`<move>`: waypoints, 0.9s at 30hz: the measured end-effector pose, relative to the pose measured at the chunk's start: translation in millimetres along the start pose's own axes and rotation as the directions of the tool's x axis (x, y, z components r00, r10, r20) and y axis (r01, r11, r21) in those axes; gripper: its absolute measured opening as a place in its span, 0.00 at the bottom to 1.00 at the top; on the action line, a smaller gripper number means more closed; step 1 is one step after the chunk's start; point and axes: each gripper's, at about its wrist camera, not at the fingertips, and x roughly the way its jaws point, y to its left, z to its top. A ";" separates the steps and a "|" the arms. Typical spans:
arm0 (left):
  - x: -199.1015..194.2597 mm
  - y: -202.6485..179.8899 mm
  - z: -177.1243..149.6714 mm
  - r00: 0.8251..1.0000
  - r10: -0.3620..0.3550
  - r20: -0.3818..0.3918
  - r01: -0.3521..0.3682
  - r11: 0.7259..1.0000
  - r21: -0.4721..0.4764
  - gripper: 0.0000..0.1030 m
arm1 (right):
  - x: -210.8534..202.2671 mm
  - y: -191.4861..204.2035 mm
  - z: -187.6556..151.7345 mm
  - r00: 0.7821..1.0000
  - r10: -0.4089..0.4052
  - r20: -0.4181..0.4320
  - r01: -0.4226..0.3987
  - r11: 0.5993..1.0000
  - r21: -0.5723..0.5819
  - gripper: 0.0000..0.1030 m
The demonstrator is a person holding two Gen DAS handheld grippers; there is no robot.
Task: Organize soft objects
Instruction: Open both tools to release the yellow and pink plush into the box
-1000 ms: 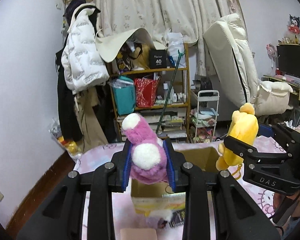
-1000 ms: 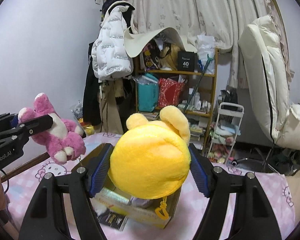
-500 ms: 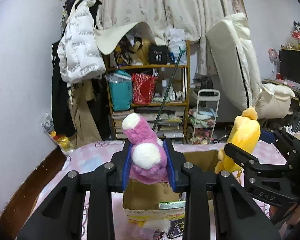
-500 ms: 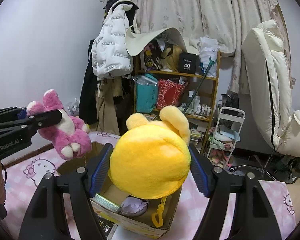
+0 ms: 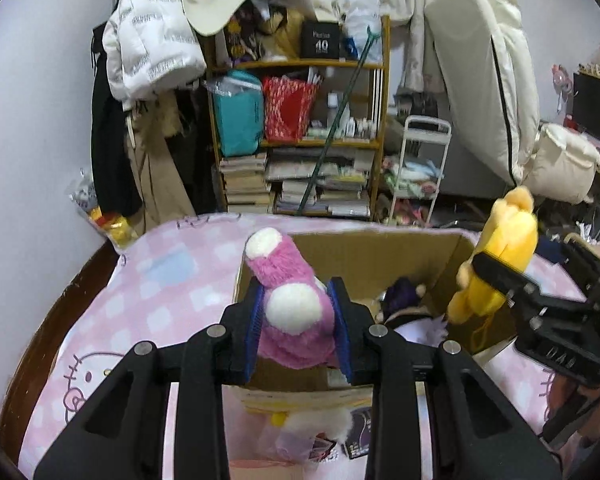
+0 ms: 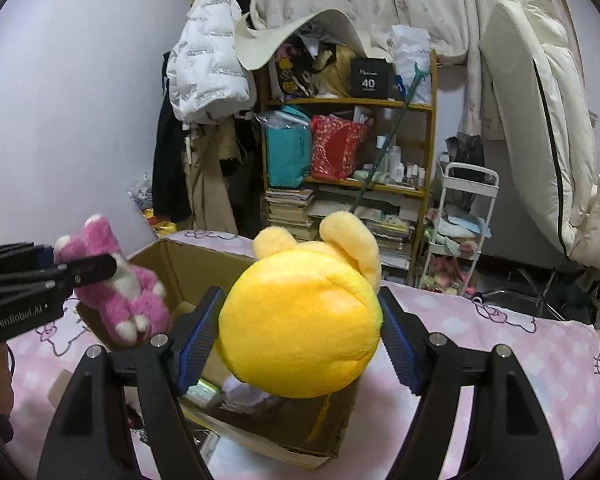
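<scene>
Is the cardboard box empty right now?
No, the cardboard box already holds a dark purple soft toy on its floor.

A black box (image 6: 369, 78) on the top shelf, far beyond the fingers, reads "40". The left gripper (image 6: 100, 270), left of the fingers in the right wrist view, bears "GenRobot.AI".

The box (image 5: 352, 260) sits on the bed (image 5: 160, 280), with toys (image 5: 404, 296) inside. Above its left side hangs the bunny (image 5: 292, 308) in the left hand-held gripper (image 5: 298, 332); above its right, the bear (image 6: 304, 324) in the right hand-held gripper (image 6: 296, 340). Shelves (image 5: 300, 144) stand behind the bed.
</scene>
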 end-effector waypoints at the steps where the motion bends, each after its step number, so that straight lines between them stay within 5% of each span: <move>1: 2.9 -0.2 -2.3 1.000 0.004 -0.011 -0.004 1.000 0.004 0.30 | 0.7 -0.8 -0.5 1.000 0.004 -0.004 -0.004 1.000 0.002 0.77; 10: 4.5 10.9 -9.1 0.998 0.013 -0.056 -0.015 0.999 -0.037 0.36 | -1.8 4.6 -2.8 0.999 0.033 -0.023 -0.033 0.999 -0.011 0.89; 15: -9.2 10.9 -9.5 0.999 0.032 -0.028 -0.032 0.999 -0.032 0.65 | -8.2 8.1 -4.4 0.999 0.038 -0.023 -0.039 0.999 -0.013 1.00; 27: -43.0 11.4 -12.7 0.997 0.051 -0.051 -0.052 0.998 -0.022 0.86 | -38.1 27.1 -16.8 0.999 0.043 -0.029 -0.043 0.999 0.009 1.00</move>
